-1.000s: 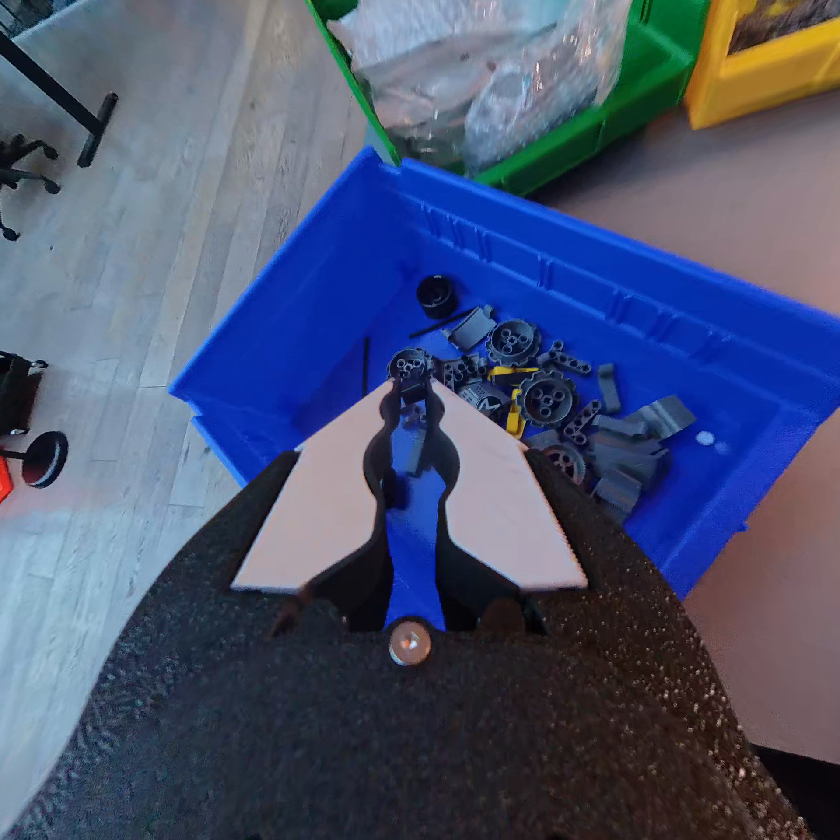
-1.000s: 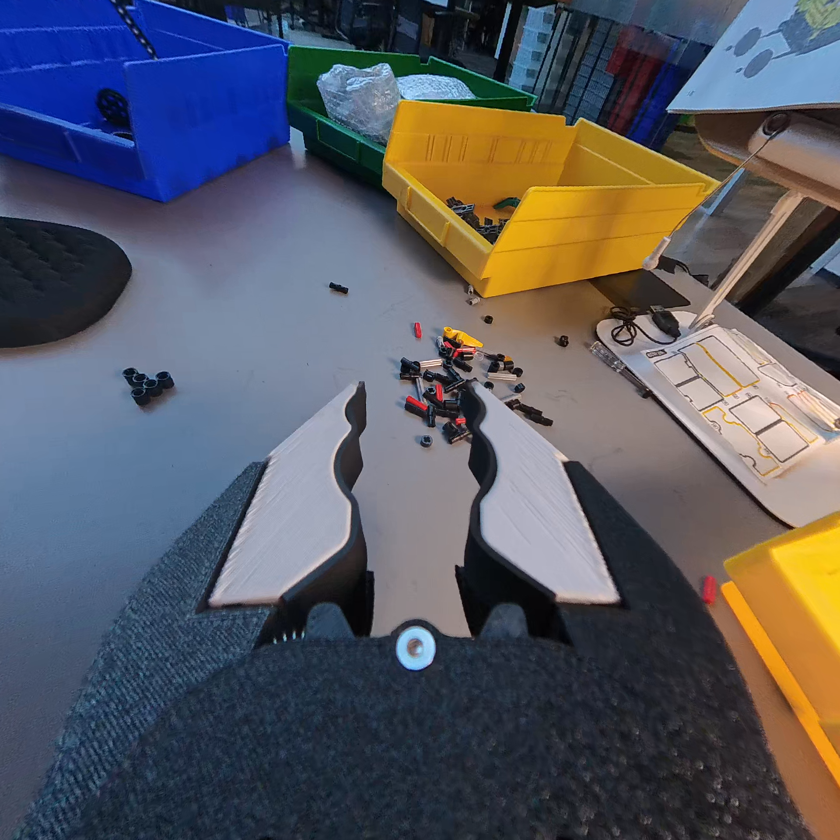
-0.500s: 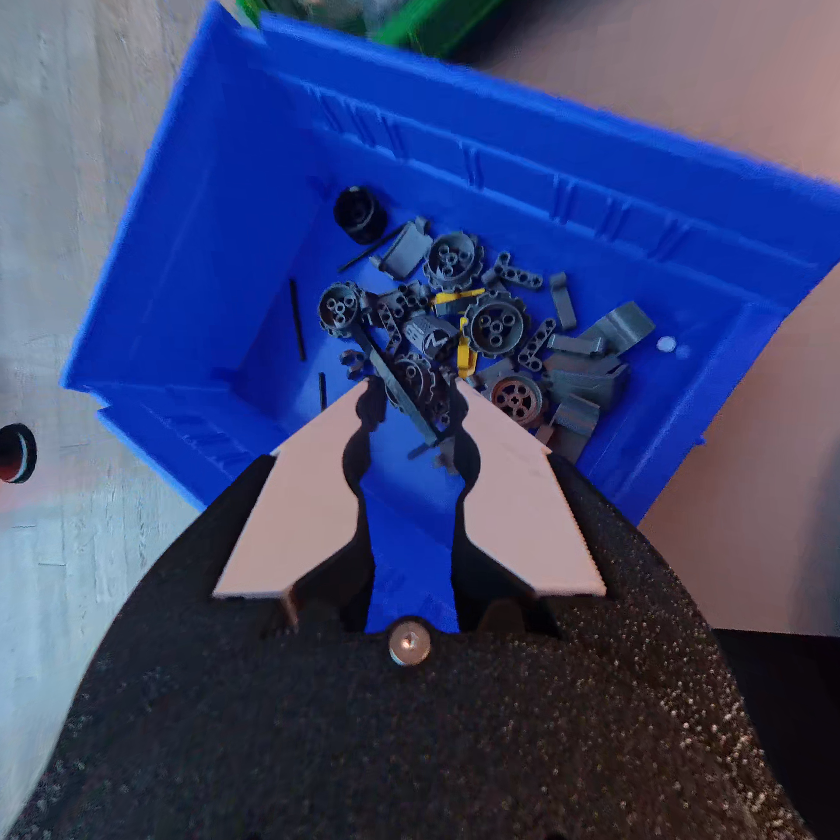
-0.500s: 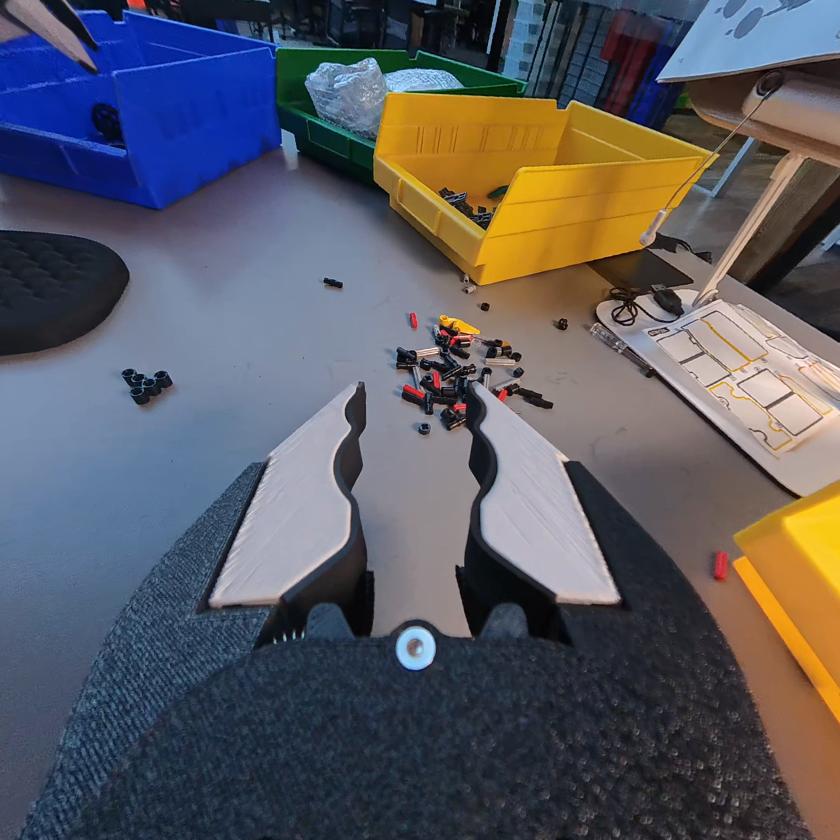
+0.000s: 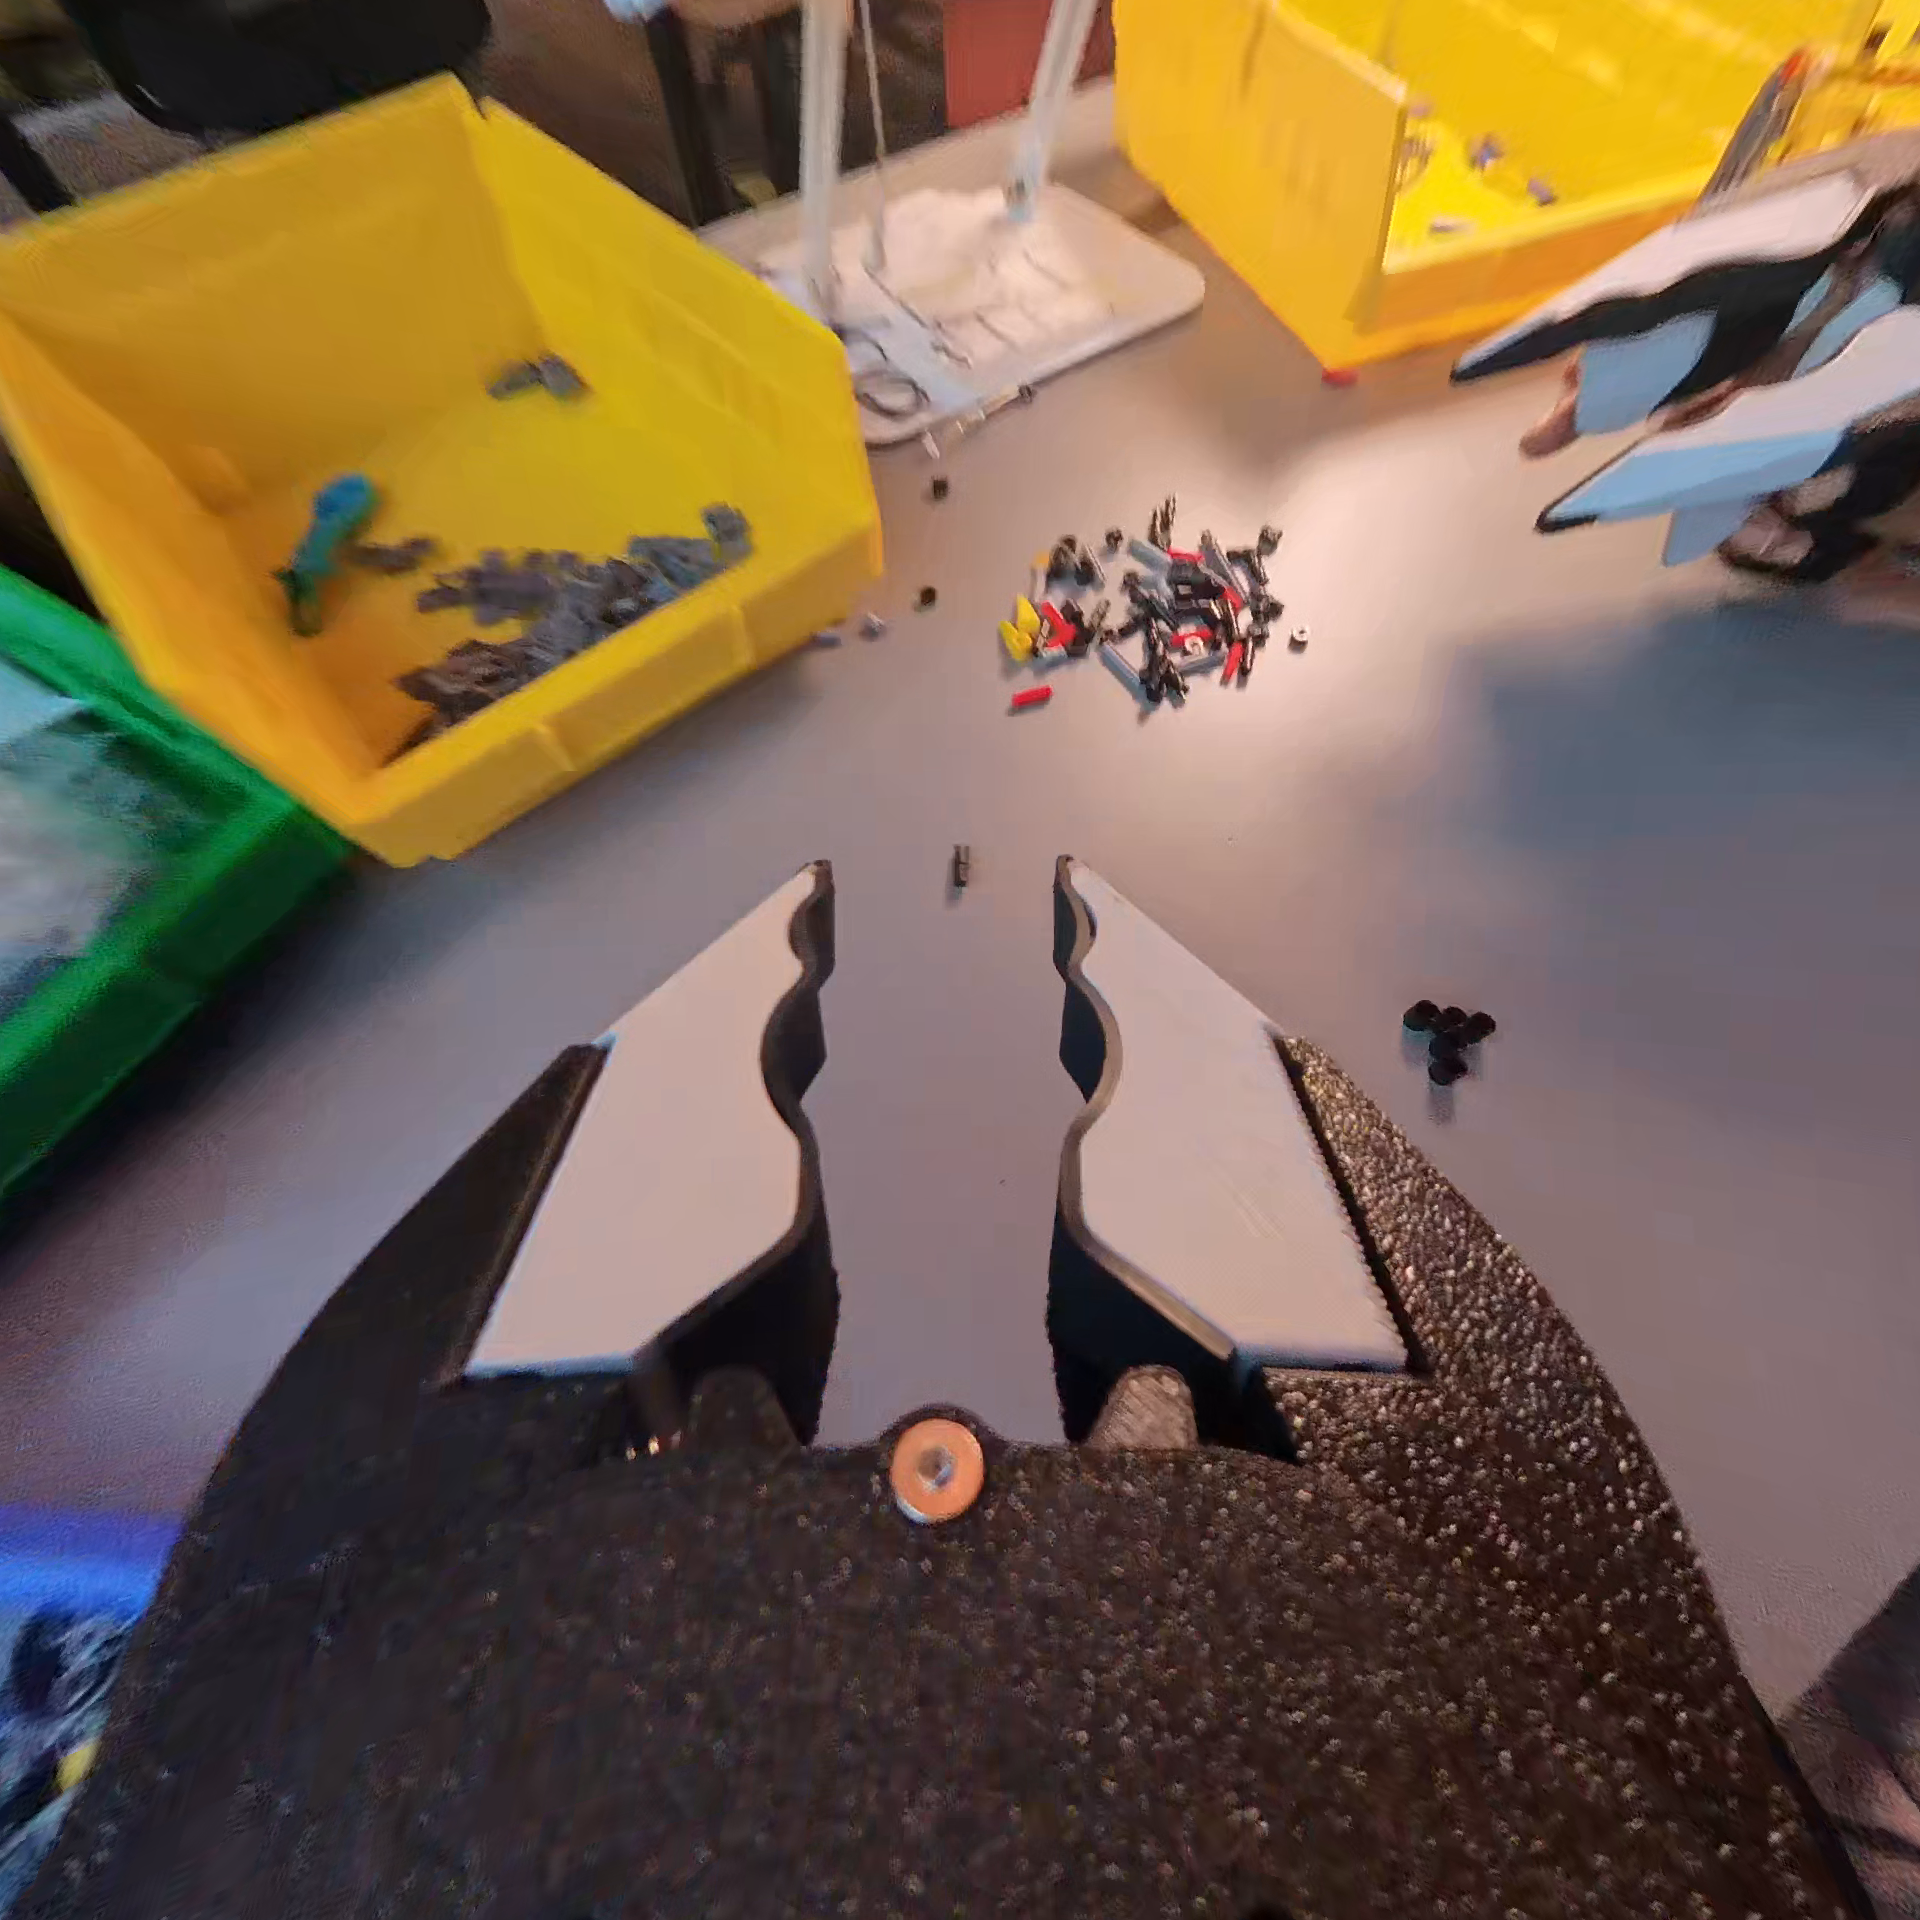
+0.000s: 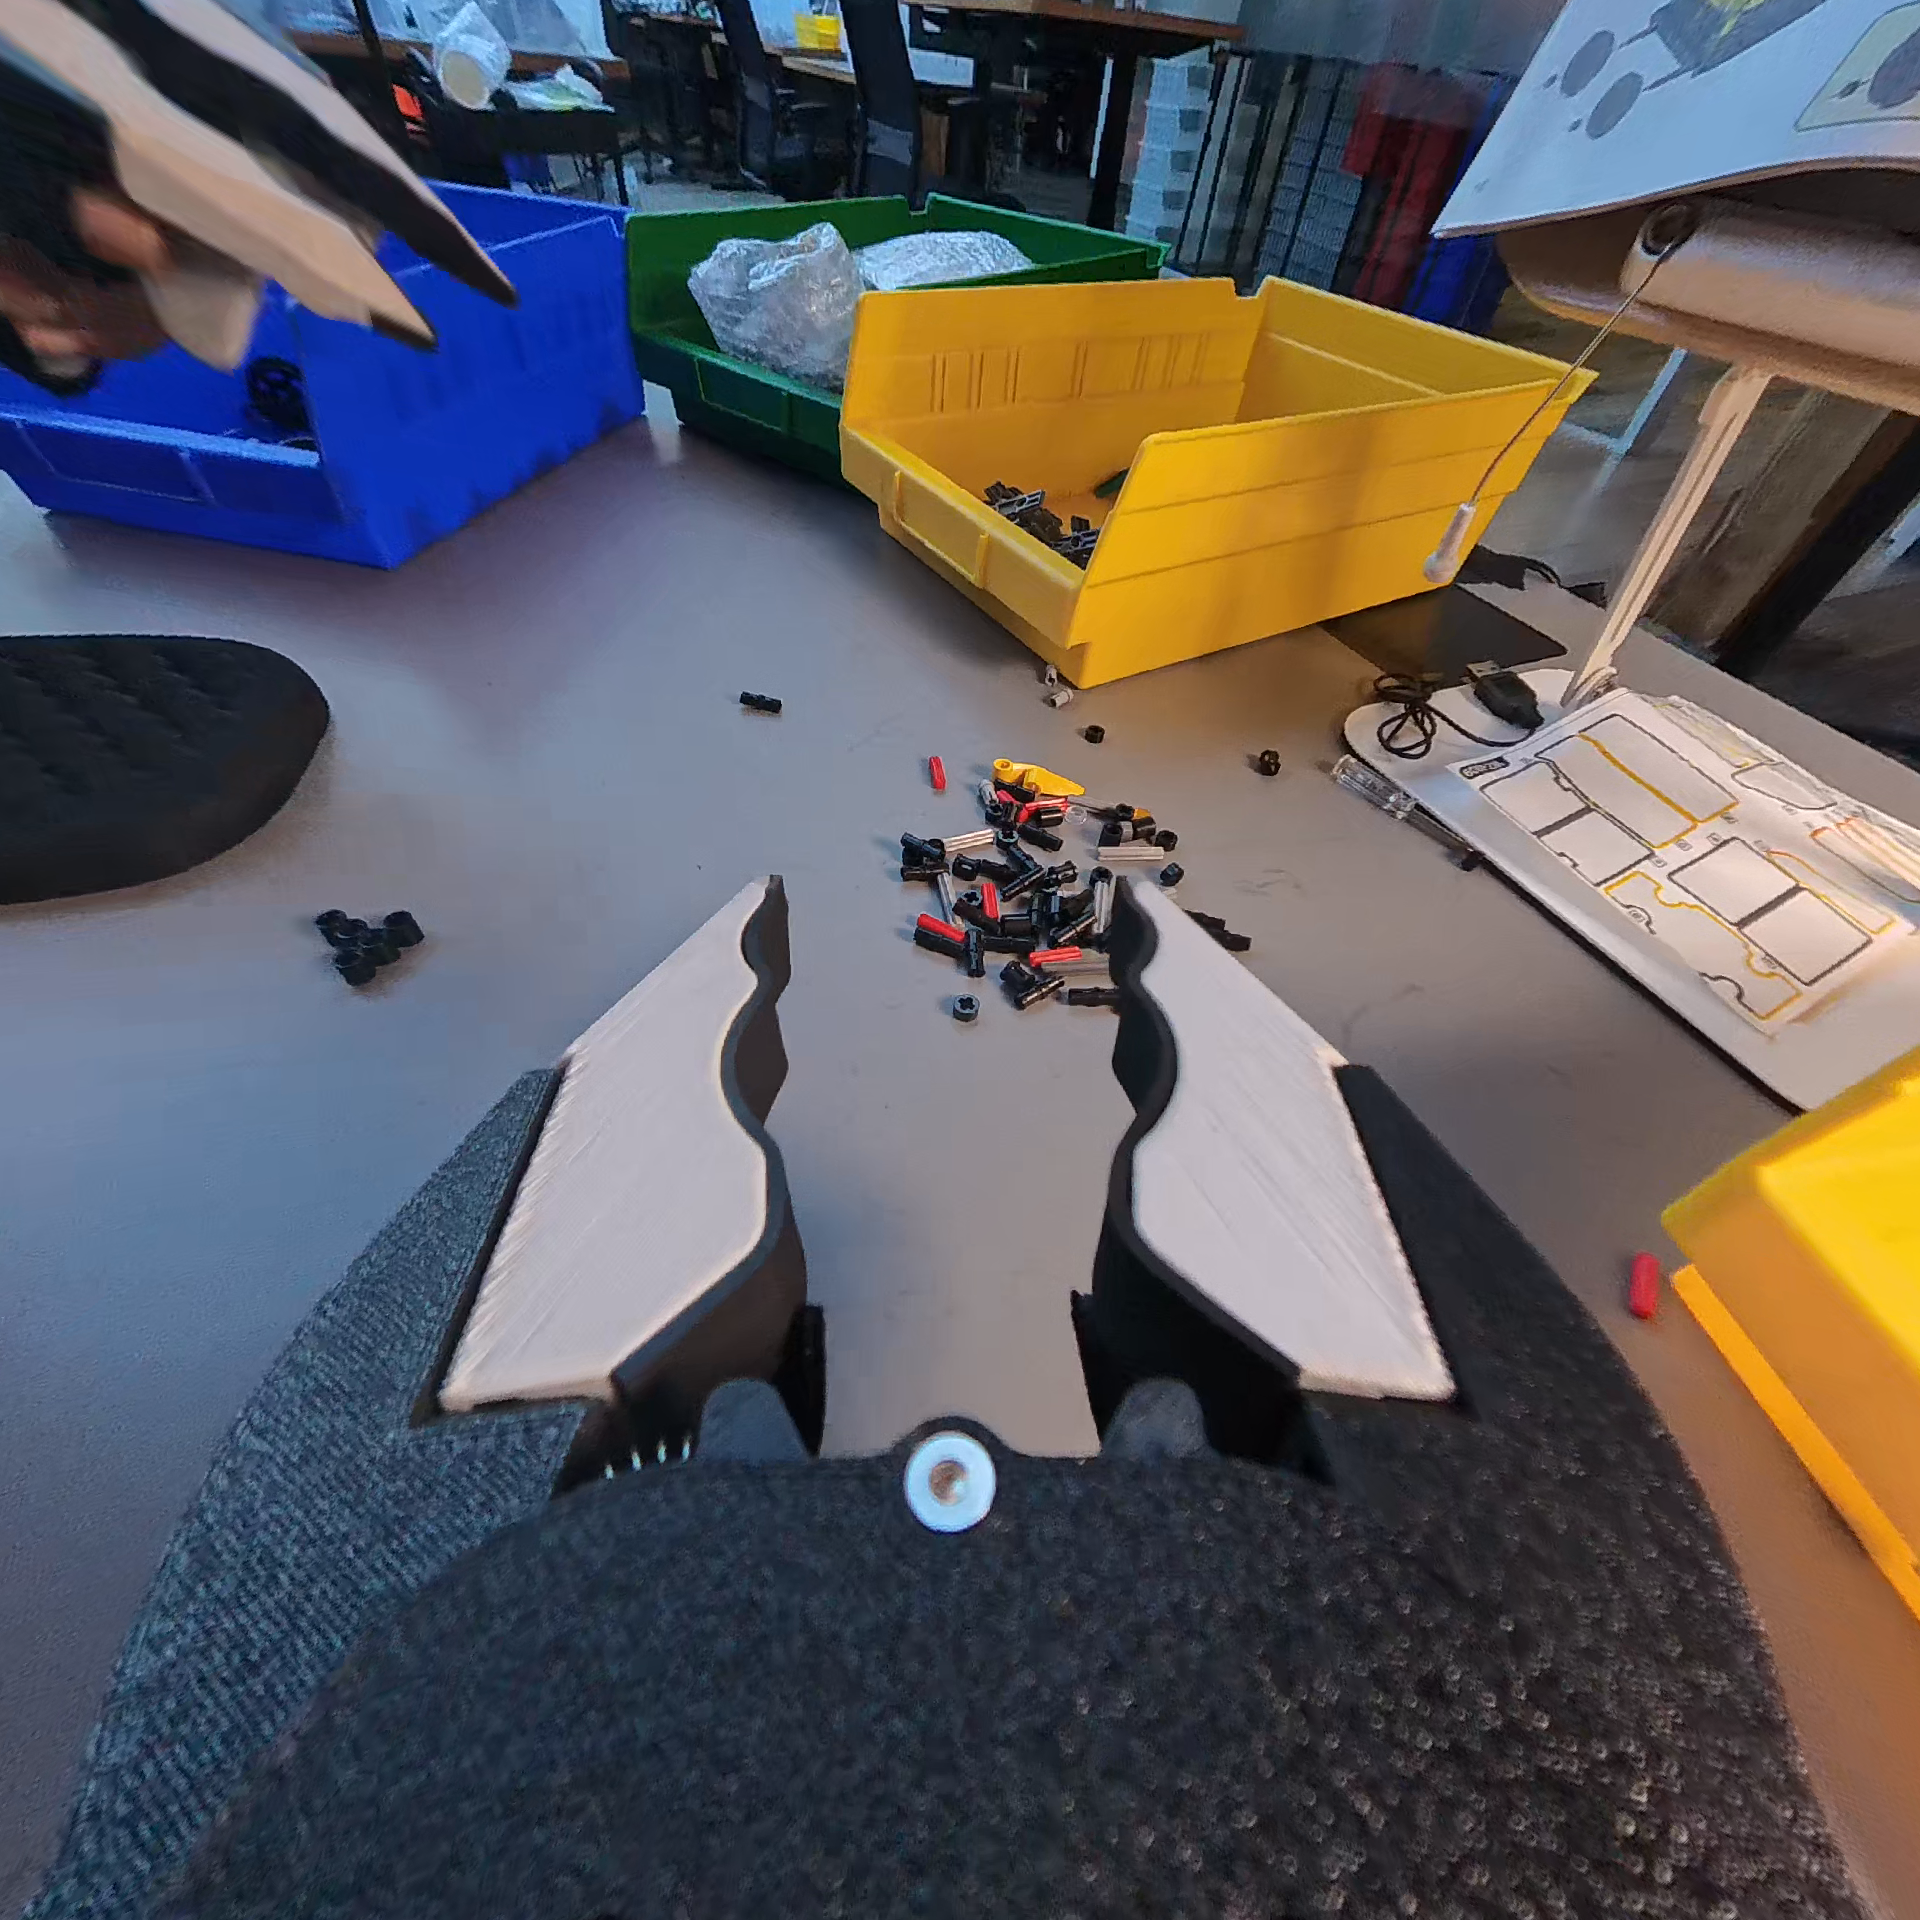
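My left gripper point(image 5: 943, 871) is open and empty, low over the grey table point(image 5: 1455, 831). A single small black pin point(image 5: 961, 864) lies on the table just ahead, between its tips and untouched. My right gripper point(image 6: 951, 885) is open wide and empty, and it also shows in the left wrist view point(image 5: 1714, 343). It hovers at the near edge of a pile of small black, red and grey pins point(image 6: 1029, 904), and its right fingertip point(image 6: 1132, 914) overlaps the pile's edge. The pile also shows in the left wrist view point(image 5: 1153, 613). The left gripper appears at the top left of the right wrist view point(image 6: 312, 239).
A yellow bin point(image 6: 1195, 582) with dark parts, a green bin point(image 6: 748, 395) with plastic bags and a blue bin point(image 6: 416, 447) stand at the back. A black pad point(image 6: 135, 758) lies at the left and printed sheets point(image 6: 1683, 862) at the right. A cluster of black bushes point(image 6: 369, 940) and a second yellow bin point(image 6: 1829, 1299) are nearby. Spacing between my two grippers at the tips: around 25 cm.
My left gripper opened over the blue bin, then swung away to the table; the small dark part at its tips is gone. My right gripper's jaws spread wider.
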Available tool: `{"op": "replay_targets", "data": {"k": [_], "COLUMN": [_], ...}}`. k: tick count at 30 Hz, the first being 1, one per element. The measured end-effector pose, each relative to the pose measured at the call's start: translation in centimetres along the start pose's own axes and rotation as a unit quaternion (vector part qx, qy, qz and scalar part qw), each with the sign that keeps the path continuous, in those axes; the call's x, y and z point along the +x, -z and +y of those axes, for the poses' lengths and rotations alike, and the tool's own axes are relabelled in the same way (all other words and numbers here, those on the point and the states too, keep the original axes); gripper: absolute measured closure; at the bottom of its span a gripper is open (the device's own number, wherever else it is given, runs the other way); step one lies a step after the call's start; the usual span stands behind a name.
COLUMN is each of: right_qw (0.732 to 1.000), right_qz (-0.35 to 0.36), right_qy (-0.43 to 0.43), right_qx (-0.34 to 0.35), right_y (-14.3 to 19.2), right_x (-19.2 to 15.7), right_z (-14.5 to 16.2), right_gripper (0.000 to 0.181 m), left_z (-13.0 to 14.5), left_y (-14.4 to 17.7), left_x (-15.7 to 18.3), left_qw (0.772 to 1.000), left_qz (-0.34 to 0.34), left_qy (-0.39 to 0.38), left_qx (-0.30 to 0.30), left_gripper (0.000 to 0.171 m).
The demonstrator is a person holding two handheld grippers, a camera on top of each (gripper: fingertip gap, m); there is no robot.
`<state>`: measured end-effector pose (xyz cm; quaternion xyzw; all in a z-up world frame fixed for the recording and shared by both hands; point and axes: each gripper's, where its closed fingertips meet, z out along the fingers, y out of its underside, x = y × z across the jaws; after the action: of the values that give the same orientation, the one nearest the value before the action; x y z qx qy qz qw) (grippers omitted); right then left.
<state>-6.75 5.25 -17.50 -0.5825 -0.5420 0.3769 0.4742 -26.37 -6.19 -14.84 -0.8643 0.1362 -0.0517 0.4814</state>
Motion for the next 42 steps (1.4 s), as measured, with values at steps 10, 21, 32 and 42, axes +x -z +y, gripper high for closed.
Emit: {"op": "replay_targets", "data": {"k": [10,21,32,42], "right_qw": [1.0,0.999,1.0,0.999], "right_qz": [-0.006,-0.022,-0.021,-0.035], "right_qy": [0.011,-0.031,-0.015,-0.025], "right_qx": [0.002,0.014,0.012,0.01], "right_y": [0.8,0.4,0.5,0.1], "right_x": [0.1,0.2,0.0,-0.5], "right_z": [-0.3,0.0,0.1,0.4], "right_gripper": [0.124,0.126,0.126,0.127], "left_z": [5.4,0.1,-2.3,6.6], "left_y": [-11.3,-14.7,-15.5,-4.8], "left_x": [0.2,4.8,7.3,14.4], "left_qw": [0.987,0.988,0.984,0.952], "left_qz": [0.034,0.106,0.145,0.253], "left_qy": [0.013,-0.055,-0.083,-0.09], "left_qx": [-0.155,-0.095,-0.065,-0.145], "left_gripper": [0.15,0.167,0.138,0.132]}}
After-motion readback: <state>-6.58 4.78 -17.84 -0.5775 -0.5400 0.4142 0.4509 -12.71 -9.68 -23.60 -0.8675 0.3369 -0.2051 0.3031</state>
